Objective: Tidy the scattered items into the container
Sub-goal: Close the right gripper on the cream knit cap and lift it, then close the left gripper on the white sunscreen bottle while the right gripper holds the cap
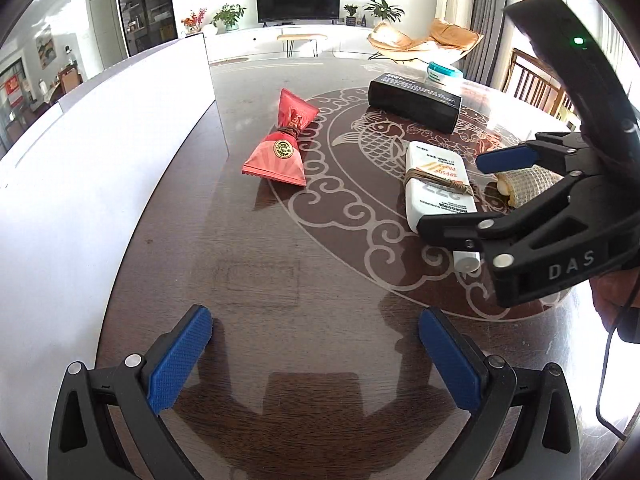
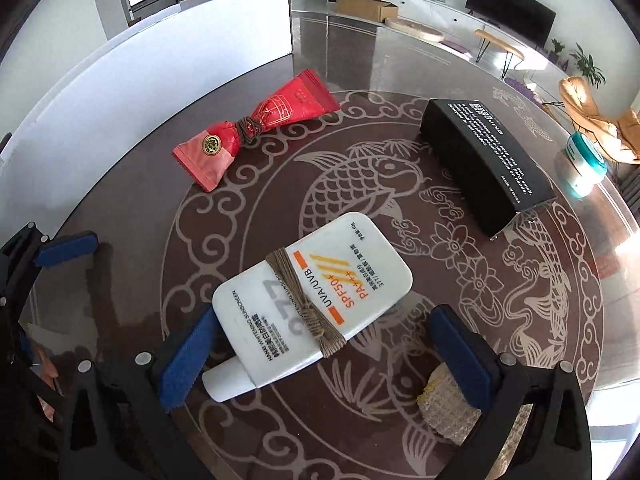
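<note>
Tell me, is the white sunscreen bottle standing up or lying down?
Lying down. The sunscreen bottle rests flat on the table, its label facing up and its cap pointing sideways, between the right gripper's open fingers.

On the table (image 2: 132,216) a pouch (image 2: 256,128) is laid near the container wall (image 2: 168,56); a boxed item (image 2: 488,164) is set behind a bottle (image 2: 312,300) — a jar (image 2: 584,160) beyond it — and a mesh-wrapped item (image 2: 444,404) just beside the bottle.

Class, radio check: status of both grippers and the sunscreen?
Both hand-held grippers open: left empty, right straddling sunscreen tube, not gripped. White container left. Nothing blocking.
</note>
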